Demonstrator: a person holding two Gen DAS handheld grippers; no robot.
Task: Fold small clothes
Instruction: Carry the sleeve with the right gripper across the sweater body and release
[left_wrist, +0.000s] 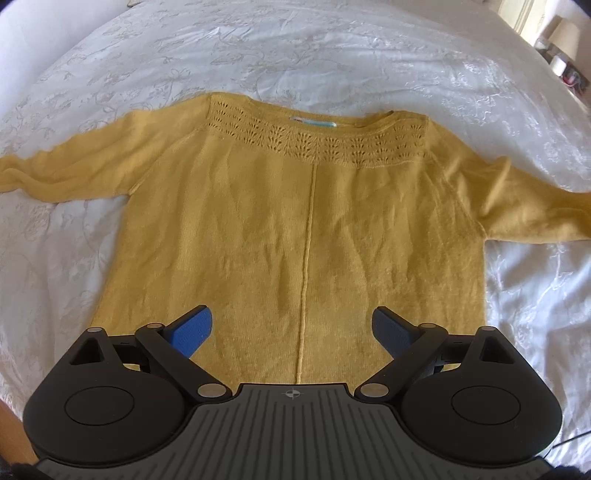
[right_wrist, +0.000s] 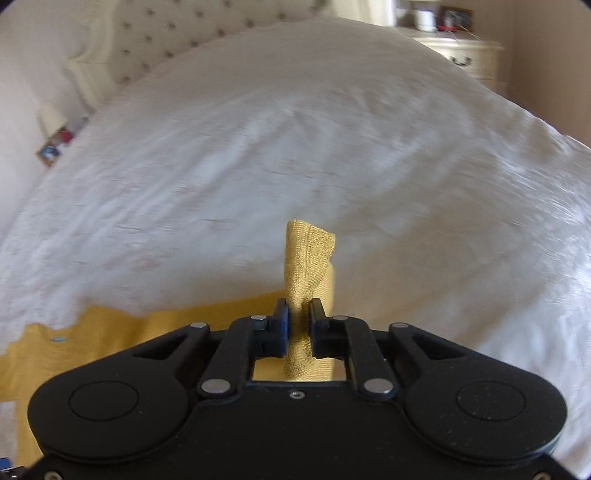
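On the white bedspread (left_wrist: 295, 55), yellow knit sweater (left_wrist: 295, 221) lies flat; left tongs (left_wrist: 291, 328) spread above hem, right tongs (right_wrist: 299, 325) pinching sleeve cuff (right_wrist: 308, 258), presumably for folding inward.

White embroidered bedspread (left_wrist: 295, 55) covers the bed, lightly creased, w/ soft daylight across it. Tufted cream headboard (right_wrist: 177, 33) at the bed's far edge. Cream nightstand (right_wrist: 465, 55) w/ dark drawer pull by the far right corner, small clutter on top. Lamp (right_wrist: 51, 114) near the far left corner. Pale walls.
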